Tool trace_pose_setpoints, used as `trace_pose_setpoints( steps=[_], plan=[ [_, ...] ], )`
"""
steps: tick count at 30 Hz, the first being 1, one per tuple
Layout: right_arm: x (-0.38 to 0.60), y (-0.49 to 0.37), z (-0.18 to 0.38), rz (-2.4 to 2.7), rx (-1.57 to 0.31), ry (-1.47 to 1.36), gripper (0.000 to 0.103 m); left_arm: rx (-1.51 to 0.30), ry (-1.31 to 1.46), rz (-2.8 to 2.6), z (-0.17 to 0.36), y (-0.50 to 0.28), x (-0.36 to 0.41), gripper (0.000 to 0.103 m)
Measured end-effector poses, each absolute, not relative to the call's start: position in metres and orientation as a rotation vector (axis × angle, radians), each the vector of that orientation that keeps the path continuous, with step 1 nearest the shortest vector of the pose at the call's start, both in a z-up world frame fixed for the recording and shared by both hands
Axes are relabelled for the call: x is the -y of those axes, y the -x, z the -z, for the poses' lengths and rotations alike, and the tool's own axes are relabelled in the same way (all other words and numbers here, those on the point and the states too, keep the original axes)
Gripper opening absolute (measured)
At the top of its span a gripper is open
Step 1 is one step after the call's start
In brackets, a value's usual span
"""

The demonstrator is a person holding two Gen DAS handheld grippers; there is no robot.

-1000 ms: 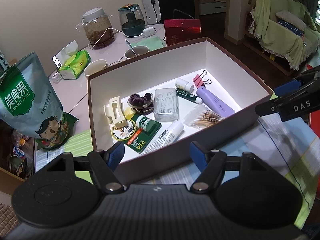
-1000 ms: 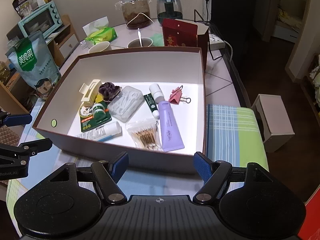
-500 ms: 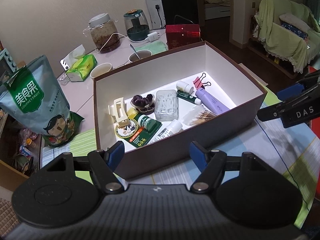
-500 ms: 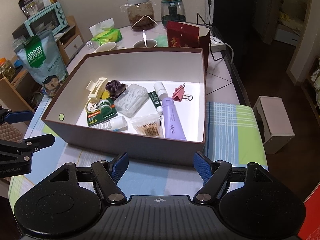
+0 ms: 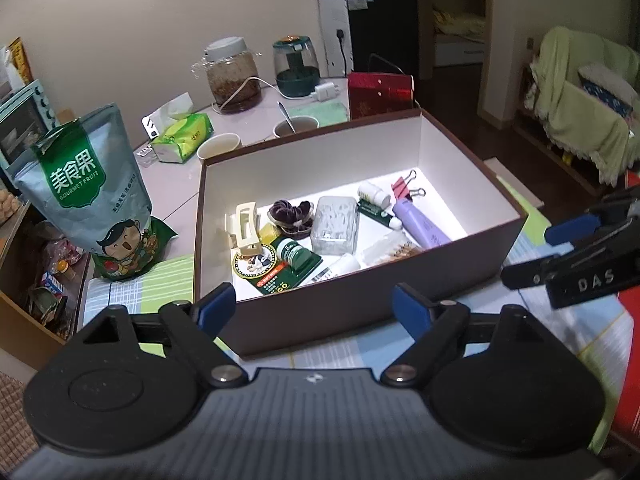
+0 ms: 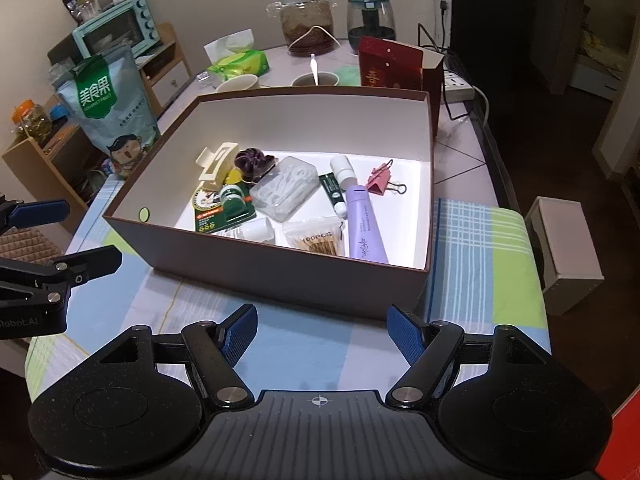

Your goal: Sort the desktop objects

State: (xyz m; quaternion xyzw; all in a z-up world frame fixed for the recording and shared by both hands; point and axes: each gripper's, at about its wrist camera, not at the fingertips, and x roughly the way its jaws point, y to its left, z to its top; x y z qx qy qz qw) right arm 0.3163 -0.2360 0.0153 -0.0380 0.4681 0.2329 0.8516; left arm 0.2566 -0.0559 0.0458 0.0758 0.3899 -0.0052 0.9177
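Behind the box's (image 5: pixel 360 308) near wall, the white tube (image 5: pixel 340 266) is half hidden.

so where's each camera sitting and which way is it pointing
Left wrist: sits on the left gripper, held near the box's left corner, facing across it to the jar; own open fingers below, right gripper at the right edge.
Right wrist: sits on the right gripper, behind the box's near wall, facing over it; own open fingers below, left gripper at the left edge.
Both share the box, purple tube, pink binder clip and snack bag.
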Motion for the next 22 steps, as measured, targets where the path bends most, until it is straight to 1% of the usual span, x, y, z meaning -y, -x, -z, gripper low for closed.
trace_pose_setpoints(
  steps=[2, 5, 9, 15, 22],
  plan=[
    [0.237, -0.316, -0.016, -0.501, -0.982, 0.082, 0.075, -0.790, -0.132, -0.006, -0.048, -0.255, 0.057, 0.093],
    [0.239, -0.315, -0.018, -0.520, -0.975, 0.082, 0.075, -0.785, -0.086, -0.022, -0.050, -0.252, 0.057, 0.093],
    [0.242, -0.314, -0.020, -0.544, -0.964, 0.085, 0.075, -0.798, -0.048, -0.055, -0.052, -0.250, 0.057, 0.099],
    [0.246, -0.311, -0.023, -0.575, -0.947, 0.096, 0.075, -0.820, -0.024, -0.123, -0.049, -0.246, 0.060, 0.099],
    [0.252, -0.305, -0.024, -0.593, -0.935, 0.097, 0.075, -0.758, -0.035, -0.109, -0.053, -0.233, 0.072, 0.099]
  ],
)
